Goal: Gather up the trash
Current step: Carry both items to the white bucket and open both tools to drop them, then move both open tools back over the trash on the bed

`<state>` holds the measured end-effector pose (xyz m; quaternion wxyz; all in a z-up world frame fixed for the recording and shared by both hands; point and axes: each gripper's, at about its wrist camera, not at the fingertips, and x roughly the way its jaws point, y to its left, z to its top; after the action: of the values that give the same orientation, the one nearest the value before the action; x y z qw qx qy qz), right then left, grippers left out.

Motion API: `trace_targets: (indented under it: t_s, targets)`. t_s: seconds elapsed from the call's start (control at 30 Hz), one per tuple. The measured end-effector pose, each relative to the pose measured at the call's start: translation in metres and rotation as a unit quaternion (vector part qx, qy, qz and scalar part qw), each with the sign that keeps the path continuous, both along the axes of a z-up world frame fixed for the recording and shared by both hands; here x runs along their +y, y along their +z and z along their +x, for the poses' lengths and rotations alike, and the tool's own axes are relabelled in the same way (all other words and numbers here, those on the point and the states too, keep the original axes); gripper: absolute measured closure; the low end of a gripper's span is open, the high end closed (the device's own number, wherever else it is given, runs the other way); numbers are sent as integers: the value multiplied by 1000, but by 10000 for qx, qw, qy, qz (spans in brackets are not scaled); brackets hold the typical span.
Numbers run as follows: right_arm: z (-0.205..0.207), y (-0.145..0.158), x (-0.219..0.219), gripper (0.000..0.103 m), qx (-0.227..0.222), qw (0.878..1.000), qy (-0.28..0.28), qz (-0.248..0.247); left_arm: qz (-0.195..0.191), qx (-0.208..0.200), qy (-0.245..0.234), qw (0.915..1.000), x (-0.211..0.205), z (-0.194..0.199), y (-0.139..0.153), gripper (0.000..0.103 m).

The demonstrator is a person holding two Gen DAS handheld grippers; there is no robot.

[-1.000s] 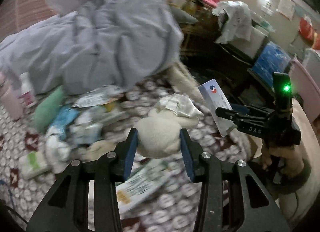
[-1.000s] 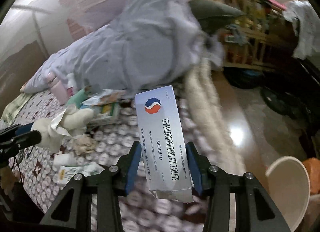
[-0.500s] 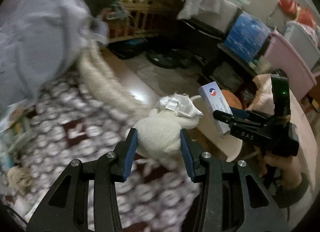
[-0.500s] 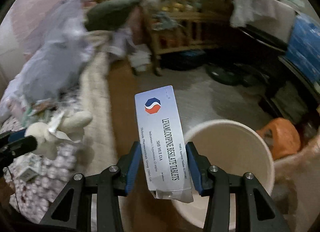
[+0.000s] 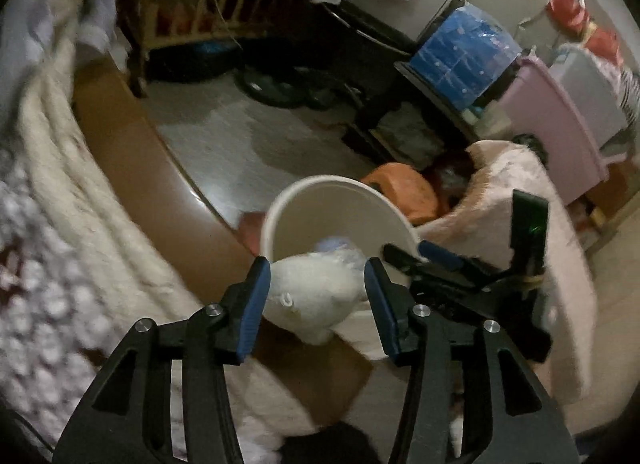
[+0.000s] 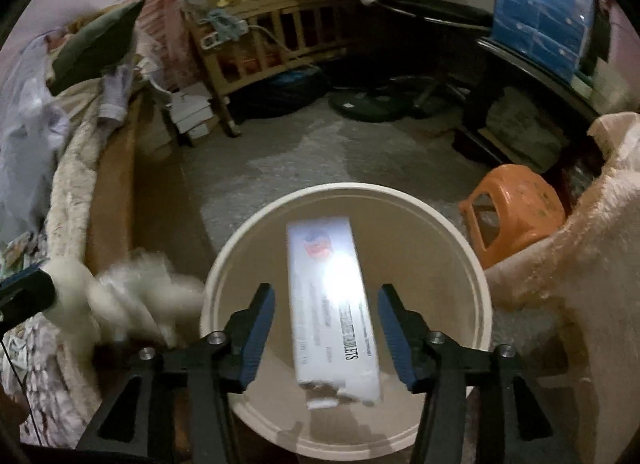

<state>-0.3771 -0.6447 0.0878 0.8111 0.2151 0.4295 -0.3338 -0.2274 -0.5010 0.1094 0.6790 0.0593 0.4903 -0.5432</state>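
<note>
A cream round trash bucket (image 6: 472, 264) stands on the floor beside the bed; it also shows in the left wrist view (image 5: 280, 215). My right gripper (image 6: 326, 328) is open above the bucket's mouth, and the white tablet box (image 6: 332, 304) is loose between its fingers, blurred over the bucket. My left gripper (image 5: 316, 300) is open at the bucket's near rim, and the white crumpled wad (image 5: 312, 296) sits loose between its fingers, blurred. The wad also shows in the right wrist view (image 6: 136, 296) at the bucket's left rim. The right gripper shows in the left wrist view (image 5: 408, 256).
An orange plastic stool (image 6: 512, 211) stands right of the bucket. A pink fuzzy blanket (image 6: 592, 284) hangs at the right. The bed's brown edge (image 5: 132, 151) and cream blanket (image 5: 60, 167) lie at the left. A wooden crib (image 6: 272, 39) stands at the back.
Both grippers swung from the bed to the bucket. The right gripper opened and let go of the tablet box. The left gripper opened wider around the wad.
</note>
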Motion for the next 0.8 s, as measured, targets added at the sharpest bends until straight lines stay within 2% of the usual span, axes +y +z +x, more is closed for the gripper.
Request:
trace_targets:
  t_s: [0.03,0.2,0.33,0.63,0.8]
  targets:
    - [-2,-1,1,39,-33,10000,-16,51,37,47,-6,10000,-1,-1,-1,53]
    - [-3,-6,3,39,-36,9998,-16,190,251,-308,43,9992,6,-8,1,53]
    - [3,-7,11,39,-90,9996,90,249,406,-610,275,9969,23,-3,2,53]
    - [28,10,48,39,-154,9984,534,52,670,-1327,1006,9838,77,13,4,53]
    - [42,23,72,39,-305,9969,729,-18,724,-1438,1268,9788,107,24,5,53]
